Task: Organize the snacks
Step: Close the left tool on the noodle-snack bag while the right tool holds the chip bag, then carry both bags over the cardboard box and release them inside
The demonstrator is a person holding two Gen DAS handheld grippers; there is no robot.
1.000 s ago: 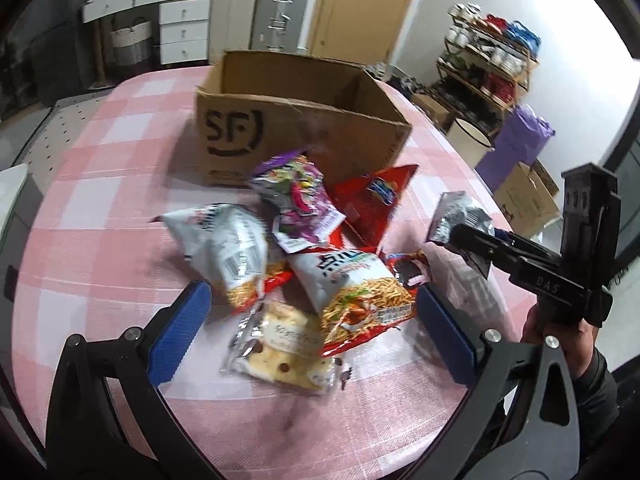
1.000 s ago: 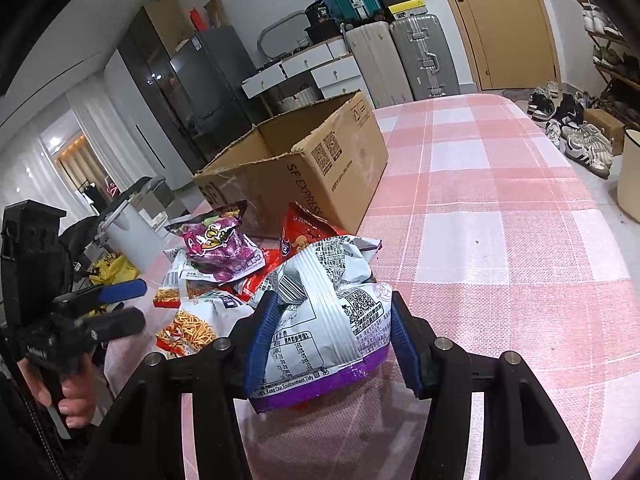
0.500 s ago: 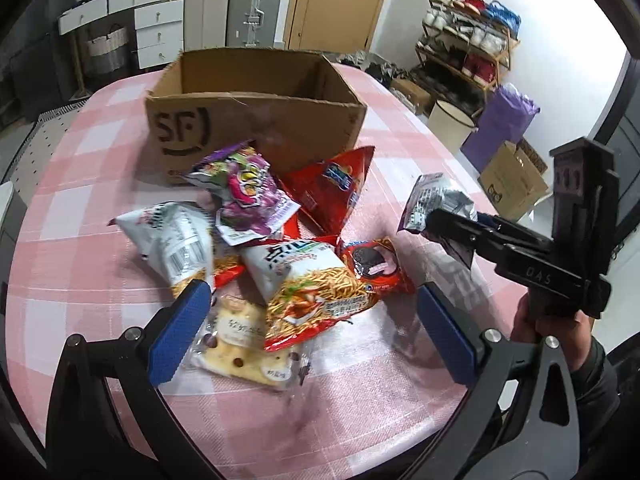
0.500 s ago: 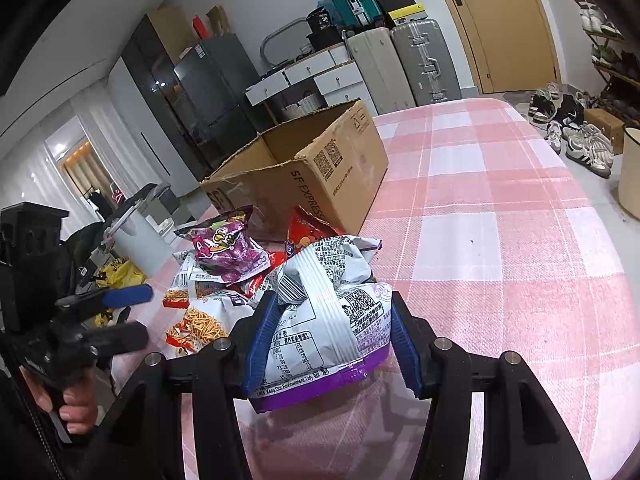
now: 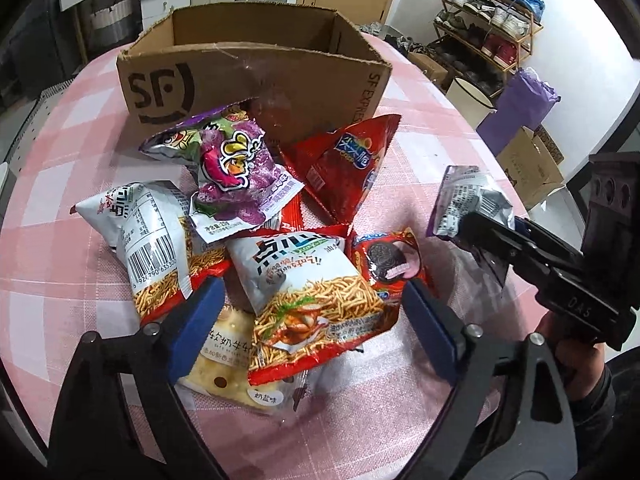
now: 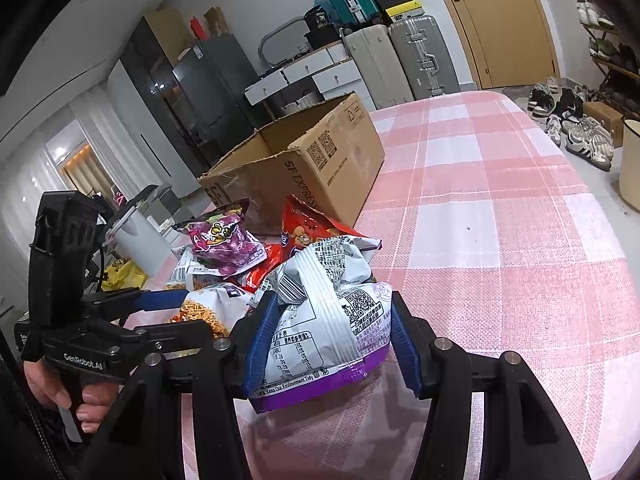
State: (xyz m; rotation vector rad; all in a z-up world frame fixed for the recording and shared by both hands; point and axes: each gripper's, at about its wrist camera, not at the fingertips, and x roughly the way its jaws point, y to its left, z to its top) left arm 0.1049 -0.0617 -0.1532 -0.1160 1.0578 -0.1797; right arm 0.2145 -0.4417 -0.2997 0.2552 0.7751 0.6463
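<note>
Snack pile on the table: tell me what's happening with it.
A person works two tools. The right hand-held gripper is clamped on a silver and purple bag. The left hand-held gripper straddles a noodle snack bag, its jaws closing, not yet gripping. The cardboard box stands open behind the pile.

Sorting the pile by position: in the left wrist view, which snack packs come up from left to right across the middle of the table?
Barcode noodle bag → purple bag → red triangular bag → silver bag in the right hand-held gripper.
</note>
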